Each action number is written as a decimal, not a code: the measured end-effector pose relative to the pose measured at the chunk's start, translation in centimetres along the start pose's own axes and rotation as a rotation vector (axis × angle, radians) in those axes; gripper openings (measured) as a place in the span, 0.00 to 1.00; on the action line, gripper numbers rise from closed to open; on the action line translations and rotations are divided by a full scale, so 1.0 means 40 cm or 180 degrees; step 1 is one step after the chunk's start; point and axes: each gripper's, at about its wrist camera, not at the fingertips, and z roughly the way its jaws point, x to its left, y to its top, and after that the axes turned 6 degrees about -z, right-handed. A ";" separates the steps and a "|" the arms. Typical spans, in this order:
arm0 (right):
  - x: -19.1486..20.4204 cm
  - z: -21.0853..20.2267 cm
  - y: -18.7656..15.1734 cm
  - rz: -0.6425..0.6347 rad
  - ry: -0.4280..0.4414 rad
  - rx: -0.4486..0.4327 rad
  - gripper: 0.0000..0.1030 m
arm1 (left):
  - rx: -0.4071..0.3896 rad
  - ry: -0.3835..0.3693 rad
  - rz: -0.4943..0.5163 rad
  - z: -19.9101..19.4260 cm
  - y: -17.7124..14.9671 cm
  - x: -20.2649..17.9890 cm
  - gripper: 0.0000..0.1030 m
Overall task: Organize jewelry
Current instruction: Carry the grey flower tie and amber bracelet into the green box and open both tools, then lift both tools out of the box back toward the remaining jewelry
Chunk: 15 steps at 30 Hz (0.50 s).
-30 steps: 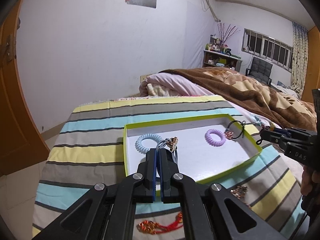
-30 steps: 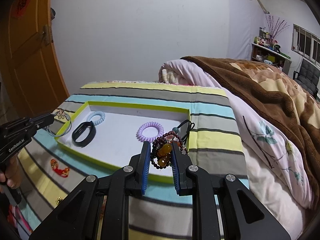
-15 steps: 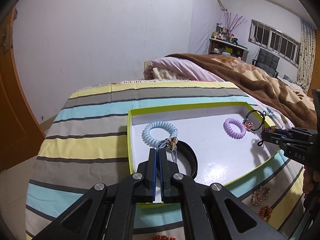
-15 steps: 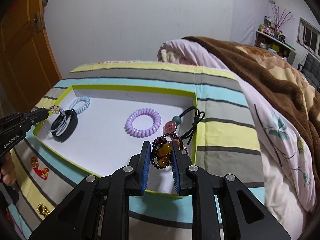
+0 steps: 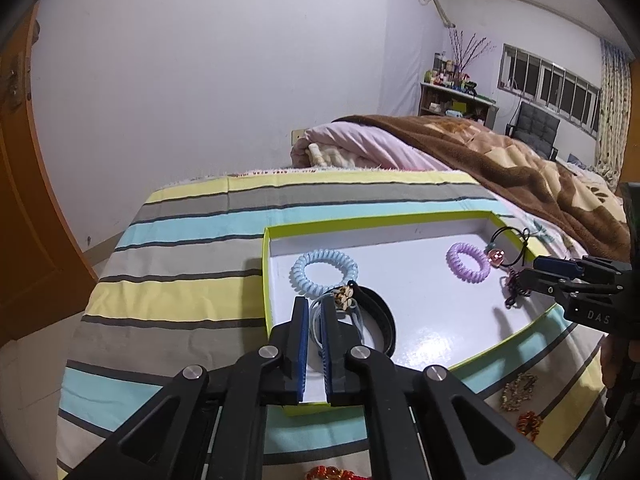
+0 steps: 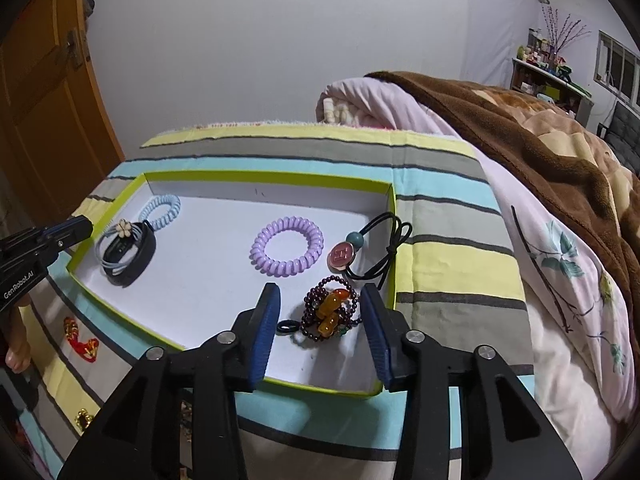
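Indoors, a shallow white tray with a lime-green rim (image 6: 394, 240) lies on a bed covered by a striped yellow, grey and turquoise cloth (image 6: 440, 256). The right tongs (image 6: 320, 312) stand wide apart over the tray's near right corner, with a dark garnet bead bracelet with amber stones (image 6: 330, 314) lying loose on the tray floor between them, touching neither pad. Just beyond it lie a black elastic hair tie with a round pink charm (image 6: 344, 255) and a lilac spiral hair tie (image 6: 287, 246).

At the tray's left end, the left tongs (image 5: 315, 312) are nearly closed, with only a narrow gap, around a pale grey-blue hair tie with a small gold-and-white flower charm (image 5: 344, 300). That tie lies across a black band (image 5: 380, 316), and a light blue spiral hair tie (image 5: 324, 270) sits just beyond. On the cloth near the tray lie a gold ornament (image 5: 516, 390) and red-and-gold ornaments (image 6: 82, 338). A brown blanket (image 6: 560, 152) covers the bed's far right.
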 end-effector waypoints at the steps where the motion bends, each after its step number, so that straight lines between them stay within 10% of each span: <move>1: -0.001 -0.004 0.001 0.0006 0.0002 -0.0015 0.41 | -0.0005 -0.0014 -0.0011 -0.005 0.000 0.001 0.05; 15: 0.009 -0.107 -0.030 0.0067 0.0057 -0.0204 0.41 | -0.0172 -0.0068 -0.0079 -0.111 -0.024 0.017 0.05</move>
